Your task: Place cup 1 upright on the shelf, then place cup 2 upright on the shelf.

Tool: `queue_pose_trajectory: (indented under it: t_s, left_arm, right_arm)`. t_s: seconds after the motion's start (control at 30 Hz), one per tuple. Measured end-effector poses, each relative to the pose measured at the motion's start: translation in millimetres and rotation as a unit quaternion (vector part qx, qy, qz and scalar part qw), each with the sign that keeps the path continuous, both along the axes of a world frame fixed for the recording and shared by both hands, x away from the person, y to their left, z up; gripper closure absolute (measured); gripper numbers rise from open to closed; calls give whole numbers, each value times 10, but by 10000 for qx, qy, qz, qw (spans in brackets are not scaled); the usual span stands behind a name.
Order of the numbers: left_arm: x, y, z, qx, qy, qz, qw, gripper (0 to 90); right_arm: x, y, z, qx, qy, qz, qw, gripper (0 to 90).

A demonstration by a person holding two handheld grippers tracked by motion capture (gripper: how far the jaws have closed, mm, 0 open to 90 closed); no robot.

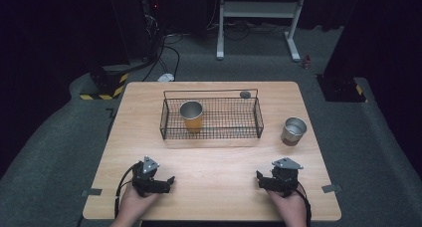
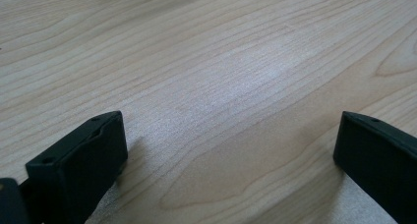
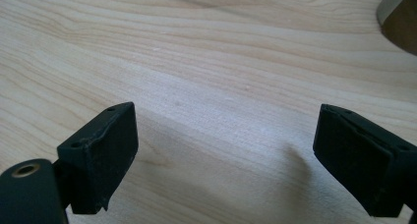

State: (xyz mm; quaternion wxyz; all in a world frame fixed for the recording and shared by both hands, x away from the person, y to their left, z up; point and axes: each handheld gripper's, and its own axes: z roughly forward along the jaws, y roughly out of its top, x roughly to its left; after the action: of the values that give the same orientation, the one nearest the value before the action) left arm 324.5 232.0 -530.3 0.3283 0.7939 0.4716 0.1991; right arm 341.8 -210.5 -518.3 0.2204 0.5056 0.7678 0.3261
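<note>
Plainly, both pairs of jaws stand wide apart over bare wood, gripping nothing: left gripper [image 1: 171, 179] at seven o'clock on the table [image 1: 214, 162], right gripper [image 1: 259, 178] at five. Nearest, the brown cup [image 1: 293, 131] stands at three o'clock, outside the wire basket [image 1: 211, 118] holding the orange cup [image 1: 191, 116].

Bare table [image 1: 214, 167] lies open ahead of both grippers, until the wire basket [image 1: 211, 118] blocks the middle and the brown cup [image 1: 293, 131] the right.
</note>
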Motion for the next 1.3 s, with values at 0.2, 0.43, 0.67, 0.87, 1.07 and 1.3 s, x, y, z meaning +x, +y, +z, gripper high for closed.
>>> queue_pose_trajectory:
  t_s: [0.2, 0.43, 0.67, 0.87, 1.07, 1.3]
  left_arm:
    - [-1, 2, 2, 5, 9, -6, 10000, 1]
    - [-10, 6, 0, -5, 5, 5, 10000, 5]
    - [-18, 11, -2, -18, -8, -11, 10000, 5]
    - [-25, 9, -3, -50, -5, 1, 10000, 5]
    - [-14, 4, -4, -22, -18, -36, 10000, 2]
    - [-14, 3, -4, -21, -18, -39, 10000, 1]
  right_arm:
    - [12, -76, 42, 8, -96, -74, 9999, 99]
    - [44, -170, 101, 70, -246, -135, 9996, 100]
    - [71, -262, 160, 152, -347, -248, 9990, 101]
    - [103, -324, 183, 178, -444, -296, 9984, 101]
    - [156, -366, 180, 159, -477, -355, 9981, 101]
    - [227, -437, 185, 233, -582, -512, 9967, 108]
